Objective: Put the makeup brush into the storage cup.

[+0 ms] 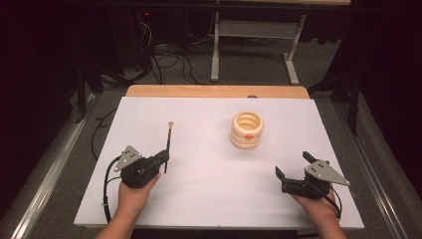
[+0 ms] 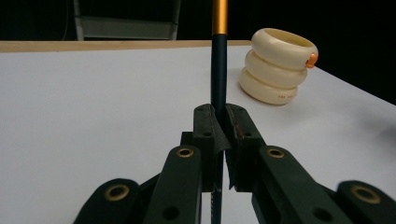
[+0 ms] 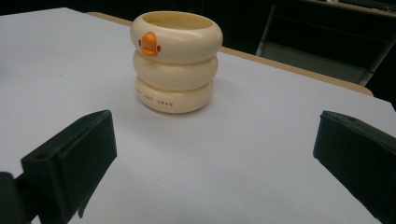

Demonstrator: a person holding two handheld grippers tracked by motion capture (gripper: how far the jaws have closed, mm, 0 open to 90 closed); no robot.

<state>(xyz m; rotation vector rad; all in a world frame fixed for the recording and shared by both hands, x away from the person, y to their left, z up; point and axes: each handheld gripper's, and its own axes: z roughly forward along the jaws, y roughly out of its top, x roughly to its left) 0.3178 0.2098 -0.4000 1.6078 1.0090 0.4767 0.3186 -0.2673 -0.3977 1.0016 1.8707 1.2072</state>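
A slim brush (image 1: 168,142) with a dark handle, a gold ferrule and a pale tip lies pointing away from me, left of the middle of the white board (image 1: 209,199). My left gripper (image 1: 164,158) is shut on its handle; in the left gripper view the handle (image 2: 218,70) rises from between the closed jaws (image 2: 219,116). A cream ringed cup (image 1: 247,130) with an orange duck beak stands upright right of centre, empty as far as I see. My right gripper (image 1: 293,164) rests near the board's right front, open, its jaws (image 3: 217,140) wide apart and facing the cup (image 3: 176,60).
The white board lies on a wooden table whose far edge (image 1: 214,91) shows behind it. Past the table are cables (image 1: 169,62) and a metal stand (image 1: 254,50) on the floor. A metal rail (image 1: 54,169) runs along the left side.
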